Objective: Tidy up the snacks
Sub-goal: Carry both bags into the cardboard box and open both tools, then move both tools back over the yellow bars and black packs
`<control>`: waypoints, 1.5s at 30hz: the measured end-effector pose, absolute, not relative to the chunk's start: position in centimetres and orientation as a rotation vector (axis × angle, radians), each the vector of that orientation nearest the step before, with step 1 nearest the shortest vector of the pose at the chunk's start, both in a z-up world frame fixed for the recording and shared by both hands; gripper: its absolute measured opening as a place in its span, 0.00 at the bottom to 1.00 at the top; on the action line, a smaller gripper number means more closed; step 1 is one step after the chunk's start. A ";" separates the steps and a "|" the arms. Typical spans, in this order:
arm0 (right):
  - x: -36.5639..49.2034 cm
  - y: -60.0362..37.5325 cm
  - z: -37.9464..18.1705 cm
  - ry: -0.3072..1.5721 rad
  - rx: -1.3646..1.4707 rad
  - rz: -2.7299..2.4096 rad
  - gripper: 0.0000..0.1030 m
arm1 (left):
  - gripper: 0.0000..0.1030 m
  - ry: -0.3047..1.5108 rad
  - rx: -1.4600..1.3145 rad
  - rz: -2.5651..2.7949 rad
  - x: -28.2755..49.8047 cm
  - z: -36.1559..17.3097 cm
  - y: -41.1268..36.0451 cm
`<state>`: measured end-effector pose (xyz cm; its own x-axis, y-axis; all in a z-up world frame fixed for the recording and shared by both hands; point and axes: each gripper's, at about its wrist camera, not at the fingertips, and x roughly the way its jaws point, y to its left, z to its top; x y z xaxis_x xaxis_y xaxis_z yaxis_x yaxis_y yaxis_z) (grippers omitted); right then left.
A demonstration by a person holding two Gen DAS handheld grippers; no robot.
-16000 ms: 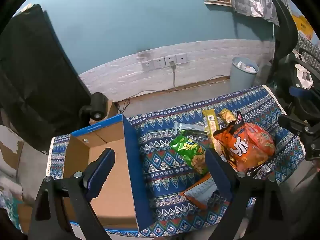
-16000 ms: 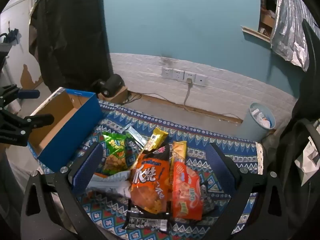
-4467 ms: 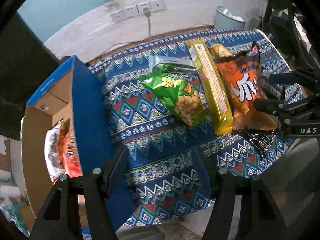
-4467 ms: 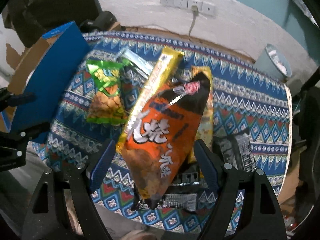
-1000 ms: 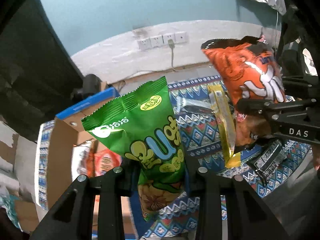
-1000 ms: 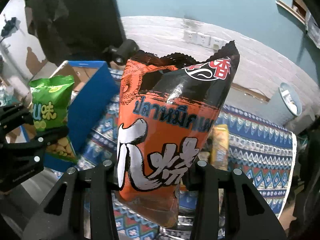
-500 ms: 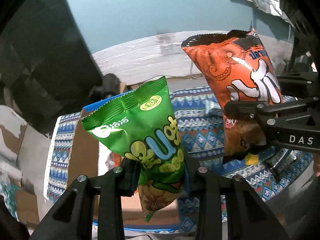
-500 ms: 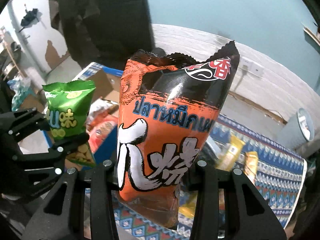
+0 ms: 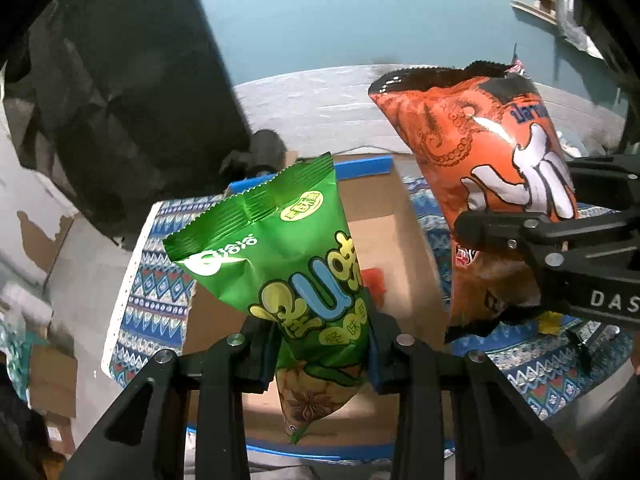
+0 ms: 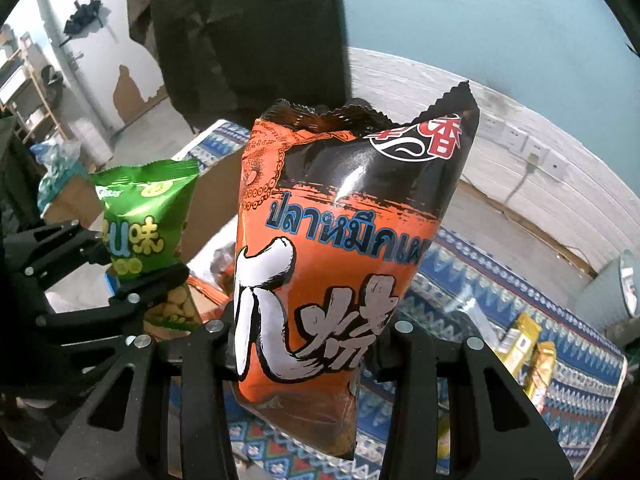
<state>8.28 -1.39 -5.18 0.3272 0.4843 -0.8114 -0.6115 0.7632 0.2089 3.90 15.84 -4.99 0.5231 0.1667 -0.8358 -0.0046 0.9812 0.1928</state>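
Over the box (image 9: 404, 216) — contents mostly hidden — left tongs (image 9: 322, 354) pinch green bag (image 9: 288, 264) (right tongs (image 10: 304, 354): orange bag (image 10: 344, 240)).

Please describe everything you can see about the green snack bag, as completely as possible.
The green snack bag is a glossy foil pouch with a serrated, crimped top seal, a white logo, a yellow oval badge and big blue-and-yellow characters; nuts and a star anise are pictured near its bottom. It is sealed, puffed and tilted, top leaning left. The left tool is shut on its lower part, holding it in the air above the open cardboard box. Only the tool's pads touch it.
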 end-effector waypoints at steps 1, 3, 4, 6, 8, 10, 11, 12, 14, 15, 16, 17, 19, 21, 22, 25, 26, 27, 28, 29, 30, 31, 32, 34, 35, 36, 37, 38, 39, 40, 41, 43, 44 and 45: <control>8.3 -0.8 -5.2 1.009 -0.147 0.726 0.39 | 0.34 1.021 0.171 0.112 3.9 -5.2 16.2; 8.4 0.2 -5.5 1.013 -0.157 0.739 0.39 | 0.34 1.033 0.165 0.132 4.0 -5.7 17.0; 8.4 0.7 -5.6 1.017 -0.160 0.744 0.39 | 0.34 1.038 0.160 0.139 4.0 -5.9 17.5; 8.4 1.6 -5.9 1.025 -0.165 0.752 0.39 | 0.34 1.050 0.148 0.156 4.0 -6.3 18.4; 8.5 2.6 -6.3 1.035 -0.171 0.760 0.39 | 0.34 1.058 0.141 0.169 4.0 -6.5 18.9; 8.5 3.4 -6.4 1.042 -0.177 0.766 0.39 | 0.34 1.068 0.133 0.182 4.0 -6.8 19.5; 8.5 3.9 -6.7 1.048 -0.180 0.771 0.39 | 0.34 1.071 0.132 0.185 4.0 -6.9 19.8; 8.4 4.3 -6.8 1.052 -0.183 0.774 0.39 | 0.34 1.076 0.128 0.190 4.0 -7.0 20.1; 8.5 4.9 -7.2 1.059 -0.191 0.784 0.39 | 0.34 1.080 0.119 0.194 4.0 -7.2 20.4; 8.6 5.3 -7.3 1.063 -0.196 0.790 0.40 | 0.35 1.087 0.112 0.198 4.0 -7.2 20.7; 8.5 5.6 -7.4 1.066 -0.201 0.797 0.41 | 0.35 1.094 0.106 0.201 4.0 -7.3 20.8; 8.4 6.0 -7.6 1.073 -0.206 0.807 0.41 | 0.35 1.101 0.101 0.201 4.0 -7.4 21.0; 8.2 6.4 -7.9 1.083 -0.217 0.817 0.43 | 0.35 1.108 0.096 0.203 4.0 -7.5 21.2; 8.2 6.6 -8.1 1.086 -0.226 0.814 0.49 | 0.37 1.115 0.096 0.206 4.1 -7.7 21.4; 8.1 6.6 -8.1 1.085 -0.227 0.812 0.55 | 0.38 1.122 0.093 0.207 4.1 -7.7 21.5; 8.1 6.5 -7.8 1.074 -0.217 0.802 0.64 | 0.51 1.126 0.084 0.210 4.1 -7.6 21.5; 8.2 6.3 -7.7 1.072 -0.214 0.797 0.67 | 0.54 1.119 0.086 0.211 4.0 -7.5 21.4; 8.3 6.2 -7.5 1.070 -0.208 0.796 0.68 | 0.57 1.108 0.097 0.215 4.0 -7.2 21.2; 8.2 6.1 -7.4 1.064 -0.202 0.794 0.69 | 0.58 1.102 0.108 0.220 4.0 -7.0 21.1; 8.3 6.0 -7.2 1.059 -0.199 0.788 0.69 | 0.62 1.096 0.119 0.222 3.9 -6.9 21.0; 8.3 5.9 -7.1 1.057 -0.196 0.783 0.69 | 0.64 1.090 0.125 0.221 3.9 -6.8 20.9; 8.3 5.8 -6.9 1.057 -0.192 0.780 0.69 | 0.65 1.084 0.131 0.217 3.8 -6.6 20.7; 8.3 5.6 -6.8 1.056 -0.188 0.775 0.70 | 0.65 1.082 0.136 0.213 3.8 -6.5 20.5; 8.4 5.3 -6.7 1.055 -0.183 0.766 0.72 | 0.66 1.080 0.146 0.206 3.7 -6.4 20.1; 8.4 4.9 -6.6 1.055 -0.180 0.761 0.72 | 0.66 1.080 0.149 0.203 3.7 -6.4 20.1; 8.4 4.7 -6.6 1.056 -0.180 0.757 0.72 | 0.66 1.080 0.154 0.196 3.7 -6.3 19.7; 8.4 4.3 -6.5 1.058 -0.180 0.752 0.72 | 0.66 1.080 0.158 0.188 3.8 -6.3 19.4; 8.4 3.9 -6.5 1.060 -0.180 0.746 0.73 | 0.67 1.080 0.161 0.183 3.8 -6.2 19.2; 8.4 3.5 -6.4 1.061 -0.179 0.740 0.73 | 0.68 1.077 0.168 0.176 3.8 -6.1 18.7; 8.3 3.0 -6.4 1.061 -0.179 0.735 0.73 | 0.68 1.074 0.173 0.170 3.8 -6.1 18.4; 8.3 2.5 -6.3 1.063 -0.180 0.730 0.73 | 0.68 1.073 0.176 0.166 3.7 -6.0 18.1; 8.1 1.5 -6.2 1.063 -0.187 0.717 0.73 | 0.68 1.073 0.183 0.142 3.9 -5.9 17.1; 8.0 0.8 -6.1 1.062 -0.189 0.709 0.73 | 0.68 1.074 0.184 0.135 3.8 -5.9 16.7; 7.9 0.2 -6.1 1.061 -0.190 0.702 0.73 | 0.68 1.076 0.186 0.121 3.9 -5.8 16.2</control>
